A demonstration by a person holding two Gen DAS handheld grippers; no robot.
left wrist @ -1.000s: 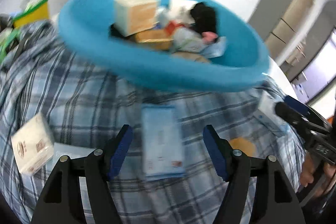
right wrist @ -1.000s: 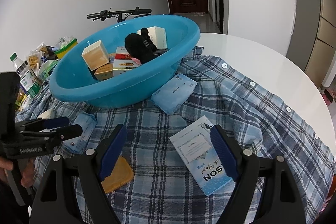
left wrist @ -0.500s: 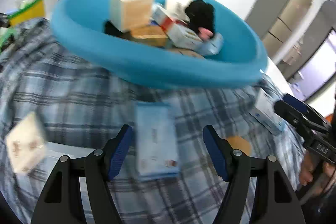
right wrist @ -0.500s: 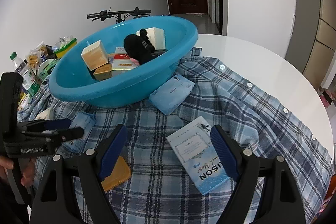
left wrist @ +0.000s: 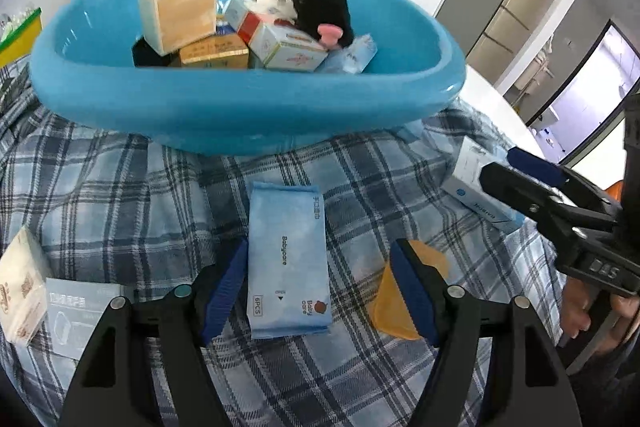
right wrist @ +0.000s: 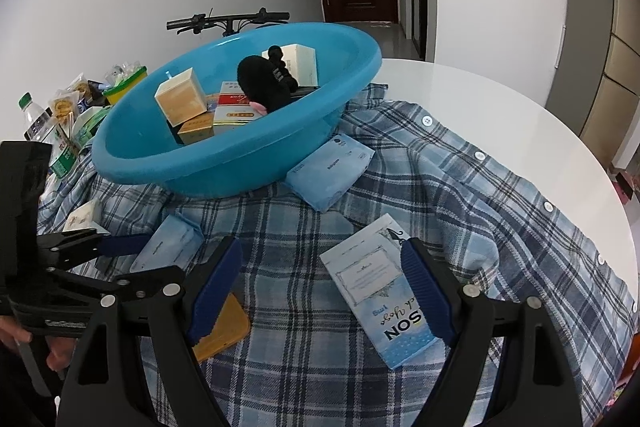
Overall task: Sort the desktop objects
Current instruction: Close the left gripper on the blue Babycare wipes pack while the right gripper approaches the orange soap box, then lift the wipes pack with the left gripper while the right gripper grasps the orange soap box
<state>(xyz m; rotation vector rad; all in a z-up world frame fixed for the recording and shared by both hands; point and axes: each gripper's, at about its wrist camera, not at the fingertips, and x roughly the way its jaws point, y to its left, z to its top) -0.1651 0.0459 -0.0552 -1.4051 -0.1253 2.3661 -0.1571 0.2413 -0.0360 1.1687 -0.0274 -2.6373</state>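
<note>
- Left gripper [left wrist: 318, 285] hangs with its blue-padded jaws apart astride the pale blue soft wipes packet [left wrist: 286, 259]. They have just been opening a little, with the packet between them and neither pad pressing on it. The left pad sits just beside the packet's edge; the right pad stands clear. Closing off-centre could shove the packet sideways rather than pinch it.
- Right gripper [right wrist: 320, 291] also stands with jaws apart, empty, over the flat light blue printed carton [right wrist: 378, 291], which lies on the cloth under its right pad.
- Big round blue plastic basin [left wrist: 240, 115], at 12 o'clock from the packet, already holds a heap of boxes and a black plush toy [left wrist: 320, 7]. My guess is the packet goes there; dropped on the high side of the heap, it could slide back out over the rim.
- Blue-and-white checked shirt [left wrist: 120, 195] covers the table and is loose. A low pinch could catch a fold with the packet, dragging the cloth and whatever lies on it.
- Soft packets buckle: a squeeze across its width may fold it, so it slips out during the lift.
- Small flat orange pad [left wrist: 404, 291] lies under the left gripper's right pad, at 3 o'clock from the packet; a skewed closure may scoop it too.
</note>
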